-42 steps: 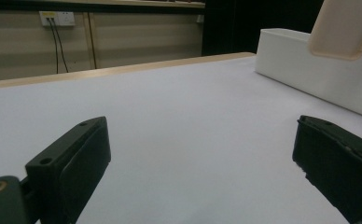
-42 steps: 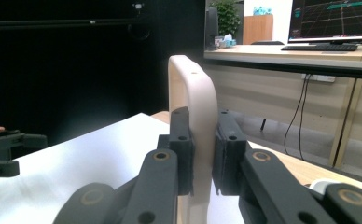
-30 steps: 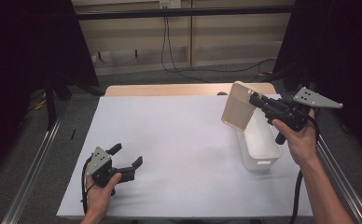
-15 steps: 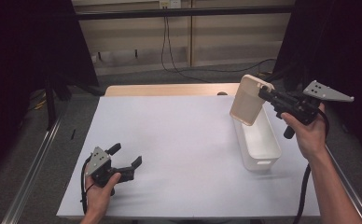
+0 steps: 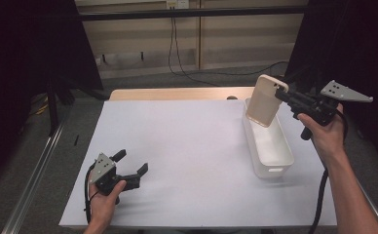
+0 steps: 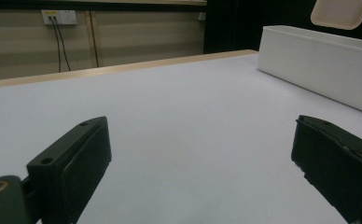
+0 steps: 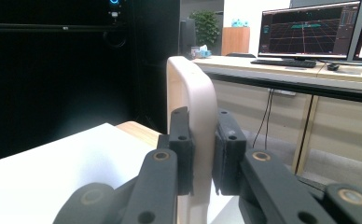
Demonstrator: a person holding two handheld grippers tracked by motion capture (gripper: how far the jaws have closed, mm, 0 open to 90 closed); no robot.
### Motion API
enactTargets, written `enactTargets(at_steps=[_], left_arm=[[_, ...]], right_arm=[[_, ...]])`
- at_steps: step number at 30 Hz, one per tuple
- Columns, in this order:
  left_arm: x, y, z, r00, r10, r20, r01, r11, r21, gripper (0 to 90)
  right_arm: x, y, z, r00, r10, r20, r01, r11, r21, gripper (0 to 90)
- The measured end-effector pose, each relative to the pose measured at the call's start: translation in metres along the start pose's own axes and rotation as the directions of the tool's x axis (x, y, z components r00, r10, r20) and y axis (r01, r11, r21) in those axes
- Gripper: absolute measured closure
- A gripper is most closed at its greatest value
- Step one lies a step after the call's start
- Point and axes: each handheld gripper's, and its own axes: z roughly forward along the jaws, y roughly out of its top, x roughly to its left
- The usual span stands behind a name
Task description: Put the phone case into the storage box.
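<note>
A beige flat lid [image 5: 265,101] with rounded corners hangs in the air above the far end of a white rectangular bin [image 5: 267,140]. My right gripper [image 5: 280,92] is shut on the lid's edge; in the right gripper view both pads [image 7: 183,149] press on the lid's rim [image 7: 195,93]. My left gripper [image 5: 131,165] rests on the white table [image 5: 177,146] near the front left, open, with nothing between its jaws. In the left gripper view the bin [image 6: 319,60] stands at the right, and the lid [image 6: 340,11] hangs above it.
The bin stands lengthwise along the table's right side. A wooden strip [image 5: 172,93] runs along the table's far edge. Cables [image 5: 177,58] hang behind the table. A metal rail [image 5: 36,175] runs along the left side. Desks with monitors [image 7: 305,30] stand beyond.
My right gripper has carried the lid to the right and slightly away from the bin's middle. The left gripper has stayed in place.
</note>
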Motion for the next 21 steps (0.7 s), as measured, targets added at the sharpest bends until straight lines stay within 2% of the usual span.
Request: enactTargets(at_steps=[7,9,21], left_arm=[[0.000,0.000,0.000,1.0000,0.007,-0.002,-0.007,1.0000,0.000,4.9],[0.000,0.000,0.000,1.0000,0.004,-0.005,-0.004,1.0000,-0.001,4.9],[0.001,0.000,0.001,0.9999,0.006,-0.009,-0.006,1.0000,0.000,4.9]], right_arm=[[-0.010,-0.003,0.003,0.9999,-0.003,0.012,0.002,1.0000,0.009,80.6],[-0.013,-0.003,0.004,0.9997,-0.016,0.017,0.016,0.9998,0.015,80.6],[-0.029,-0.011,0.016,0.9992,-0.008,0.039,0.007,0.9993,0.037,80.6]])
